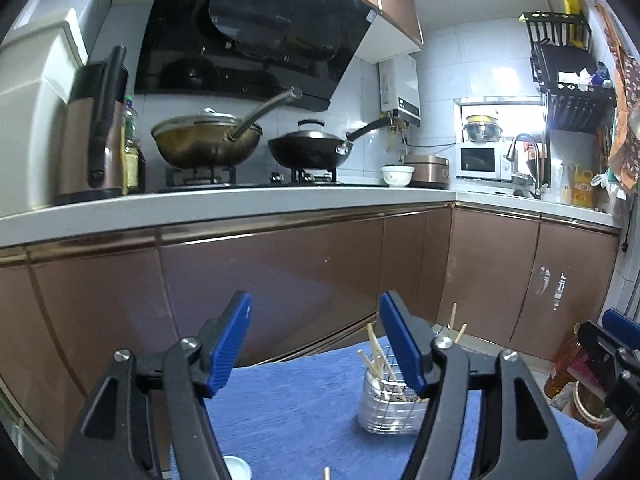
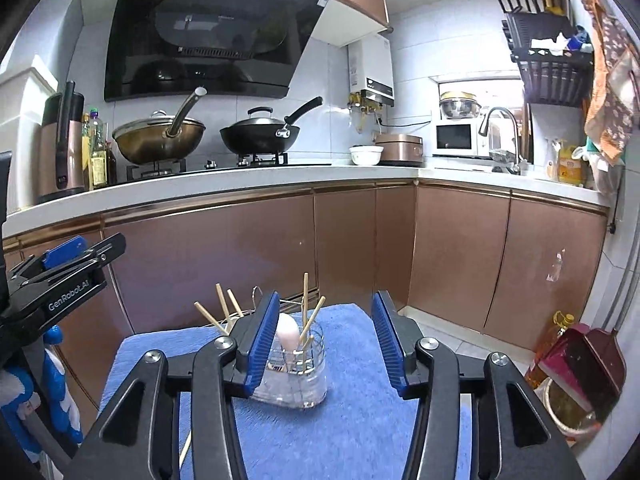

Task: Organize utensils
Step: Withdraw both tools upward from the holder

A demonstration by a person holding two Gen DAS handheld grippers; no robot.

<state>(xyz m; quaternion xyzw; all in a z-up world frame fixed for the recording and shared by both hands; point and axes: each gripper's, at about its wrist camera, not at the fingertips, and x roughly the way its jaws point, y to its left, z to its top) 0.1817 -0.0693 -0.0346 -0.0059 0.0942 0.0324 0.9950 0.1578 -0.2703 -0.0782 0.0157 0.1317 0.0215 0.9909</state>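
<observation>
left gripper (image 1: 316,344) and right gripper (image 2: 326,342): both with jaws apart, nothing between the pads.
utensil holder (image 2: 294,376), clear with a wire frame, stands upright on the blue cloth (image 2: 352,432), ahead of and below both grippers; it sits right of centre for the left one, just left of centre for the right, so the right looks nearer in line. chopsticks (image 2: 306,304) stand in it, long axis near vertical, tips splayed, beside a pale spoon (image 2: 288,332). one loose chopstick (image 2: 185,454) lies on the cloth at lower left; a white dish (image 1: 236,468) sits near the left gripper. nothing blocks the way.
</observation>
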